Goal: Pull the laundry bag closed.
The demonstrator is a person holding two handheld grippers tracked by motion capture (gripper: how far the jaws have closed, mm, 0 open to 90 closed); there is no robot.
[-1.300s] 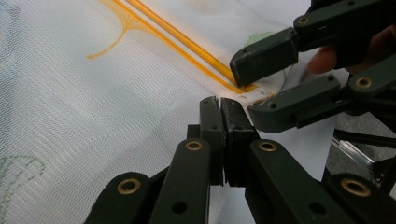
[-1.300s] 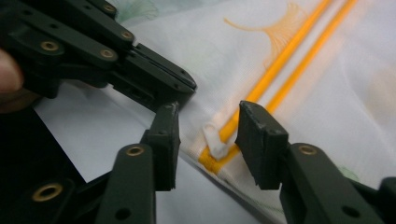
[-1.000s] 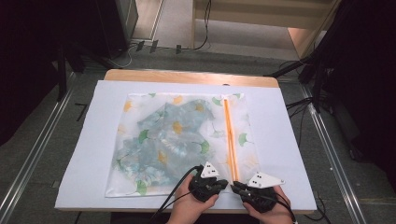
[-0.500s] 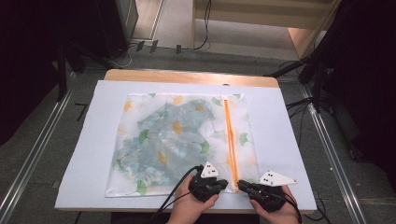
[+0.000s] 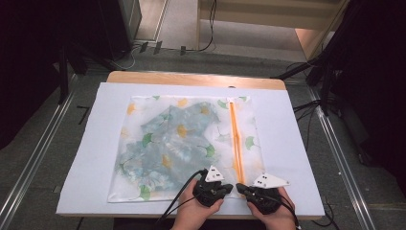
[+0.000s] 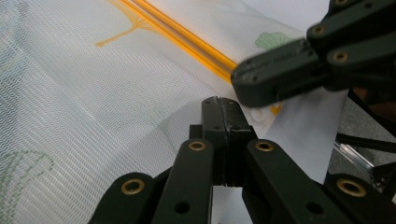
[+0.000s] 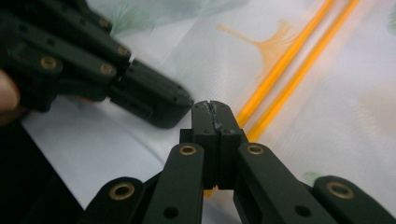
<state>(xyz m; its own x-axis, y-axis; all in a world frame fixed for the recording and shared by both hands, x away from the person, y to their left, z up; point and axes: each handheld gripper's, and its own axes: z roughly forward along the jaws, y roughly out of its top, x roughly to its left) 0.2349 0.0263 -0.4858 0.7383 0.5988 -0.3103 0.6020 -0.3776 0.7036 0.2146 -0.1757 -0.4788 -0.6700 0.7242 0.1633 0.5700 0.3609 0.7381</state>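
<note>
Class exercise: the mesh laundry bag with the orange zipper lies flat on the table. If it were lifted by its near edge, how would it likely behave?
The mesh bag would probably go limp and drape, since its thin netting lies flat and follows the folded cloth inside. It is likely light for its size: the weave is see-through. The orange zipper may hang straighter than the mesh. Both the left gripper and the right gripper look shut at that edge.

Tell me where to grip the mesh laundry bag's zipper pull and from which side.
Grip at the near end of the orange zipper, where the small white pull lies flat by the mesh bag's near hem. Come from the near edge, jaws low and nearly level, since it lies flat.
</note>
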